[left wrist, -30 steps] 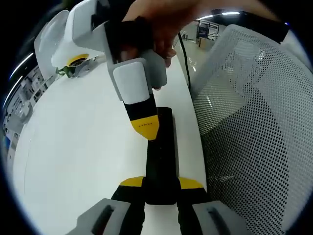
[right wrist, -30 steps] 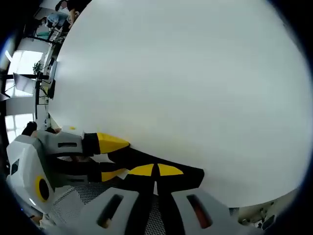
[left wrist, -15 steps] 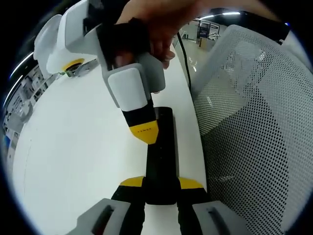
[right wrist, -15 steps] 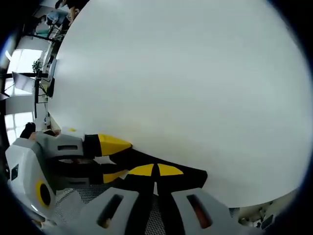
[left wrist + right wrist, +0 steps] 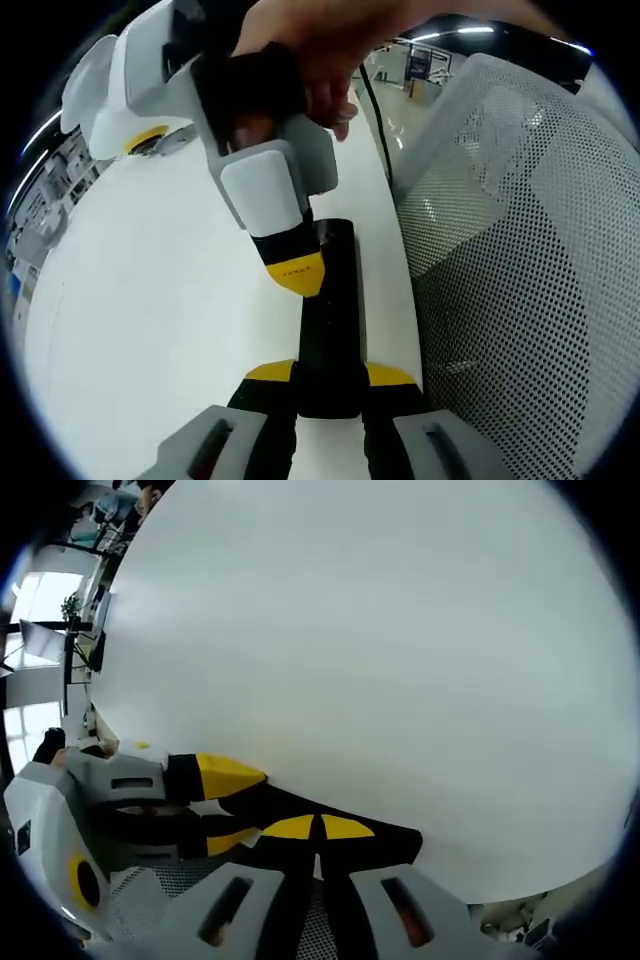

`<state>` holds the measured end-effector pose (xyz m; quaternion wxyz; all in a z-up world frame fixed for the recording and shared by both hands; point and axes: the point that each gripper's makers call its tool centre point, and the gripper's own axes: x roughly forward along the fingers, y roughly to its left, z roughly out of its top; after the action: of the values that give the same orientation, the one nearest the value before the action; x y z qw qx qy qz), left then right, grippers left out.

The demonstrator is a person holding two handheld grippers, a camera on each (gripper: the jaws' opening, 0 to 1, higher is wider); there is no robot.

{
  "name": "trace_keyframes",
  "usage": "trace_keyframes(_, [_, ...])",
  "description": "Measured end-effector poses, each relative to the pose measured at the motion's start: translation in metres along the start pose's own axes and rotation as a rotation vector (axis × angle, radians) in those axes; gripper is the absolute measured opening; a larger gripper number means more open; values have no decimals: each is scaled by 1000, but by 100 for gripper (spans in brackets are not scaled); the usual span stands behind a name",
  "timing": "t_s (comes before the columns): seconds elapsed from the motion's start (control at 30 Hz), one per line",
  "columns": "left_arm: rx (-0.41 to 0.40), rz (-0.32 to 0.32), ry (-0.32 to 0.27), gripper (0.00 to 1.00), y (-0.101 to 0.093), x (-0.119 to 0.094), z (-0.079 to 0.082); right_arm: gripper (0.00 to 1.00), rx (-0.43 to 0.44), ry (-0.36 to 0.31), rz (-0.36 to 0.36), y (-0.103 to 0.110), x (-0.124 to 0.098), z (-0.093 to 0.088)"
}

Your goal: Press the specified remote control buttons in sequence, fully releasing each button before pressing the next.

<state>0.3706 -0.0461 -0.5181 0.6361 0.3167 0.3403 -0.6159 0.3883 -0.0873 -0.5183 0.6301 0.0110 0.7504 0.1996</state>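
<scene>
A black remote control [image 5: 330, 300] lies lengthwise near the edge of the white table [image 5: 150, 300]. My left gripper [image 5: 330, 375] is shut on its near end, a yellow tip on each side. From above, a hand holds my right gripper [image 5: 297, 275], whose shut yellow tips rest on the remote's top face near its far half. In the right gripper view, the right gripper [image 5: 320, 827] has its tips together on the remote [image 5: 280, 802]. The left gripper [image 5: 228, 805] clamps the remote from the left.
A grey mesh chair back [image 5: 520, 250] stands close along the table's right edge. A black cable [image 5: 378, 120] runs off the far end of the table. Bare white table top [image 5: 380, 630] stretches ahead, with an office room [image 5: 60, 630] at the far left.
The right gripper's tips have crept slightly down the remote toward the left gripper. The remote and the left gripper have stayed put.
</scene>
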Motion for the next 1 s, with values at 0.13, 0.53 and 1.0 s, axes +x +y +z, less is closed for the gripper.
trace_keyframes(0.13, [-2, 1, -2, 23, 0, 0, 0, 0, 8, 2, 4, -1, 0, -1])
trace_keyframes(0.53, [9, 3, 6, 24, -1, 0, 0, 0, 41, -156, 71, 0, -2, -3])
trace_keyframes(1.0, [12, 1, 6, 24, 0, 0, 0, 0, -67, -206, 17, 0, -5, -7])
